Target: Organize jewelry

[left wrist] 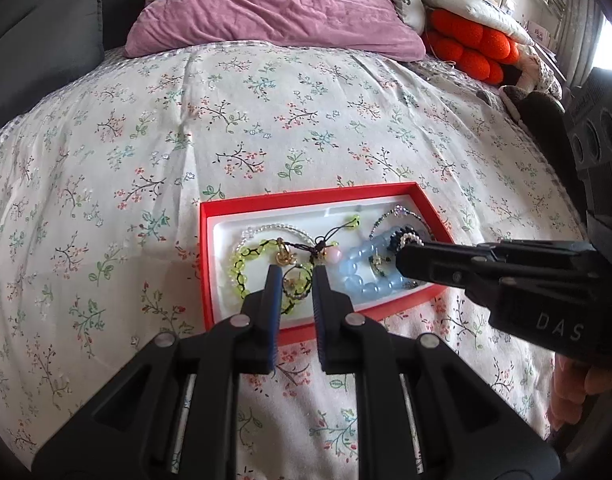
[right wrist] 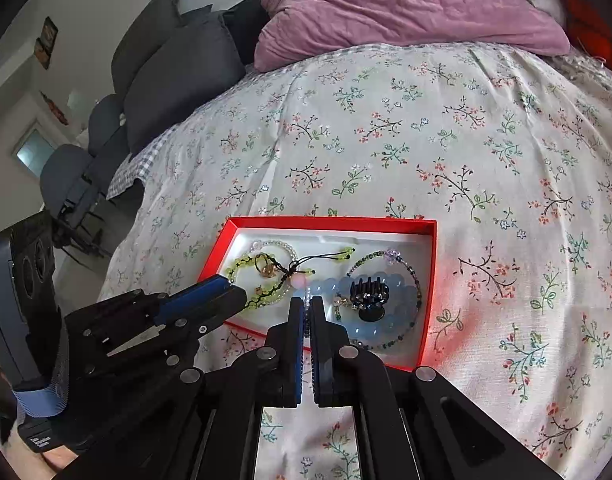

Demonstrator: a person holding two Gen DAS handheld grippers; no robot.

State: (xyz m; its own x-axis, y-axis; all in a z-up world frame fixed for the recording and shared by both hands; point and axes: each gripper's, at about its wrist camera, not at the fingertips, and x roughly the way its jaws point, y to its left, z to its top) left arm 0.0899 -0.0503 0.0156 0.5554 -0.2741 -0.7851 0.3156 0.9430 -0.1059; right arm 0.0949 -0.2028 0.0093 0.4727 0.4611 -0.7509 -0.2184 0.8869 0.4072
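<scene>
A red box point(left wrist: 242, 204) point(right wrist: 330, 221) with a white liner lies on the floral bedspread and holds several pieces. Inside are a yellow-green bead bracelet point(left wrist: 242, 258) point(right wrist: 242, 264), a pale blue bead bracelet point(left wrist: 358, 272) point(right wrist: 402, 312), a clear bead strand point(left wrist: 274, 229) and a black clip point(right wrist: 368, 290). My left gripper point(left wrist: 297, 276) point(right wrist: 236, 294) hovers over the box's near left part, open by a narrow gap with nothing pinched. My right gripper point(right wrist: 306, 304) point(left wrist: 400, 258) is shut above the blue bracelet. Beads show in its slit, and whether they are pinched is unclear.
A purple pillow point(left wrist: 274, 4) lies at the head of the bed, with grey cushions point(right wrist: 174, 76) to its left and an orange knotted cushion point(left wrist: 470, 46) to its right. The bedspread point(left wrist: 266, 120) stretches beyond the box. A hand point(left wrist: 570, 392) holds the right gripper.
</scene>
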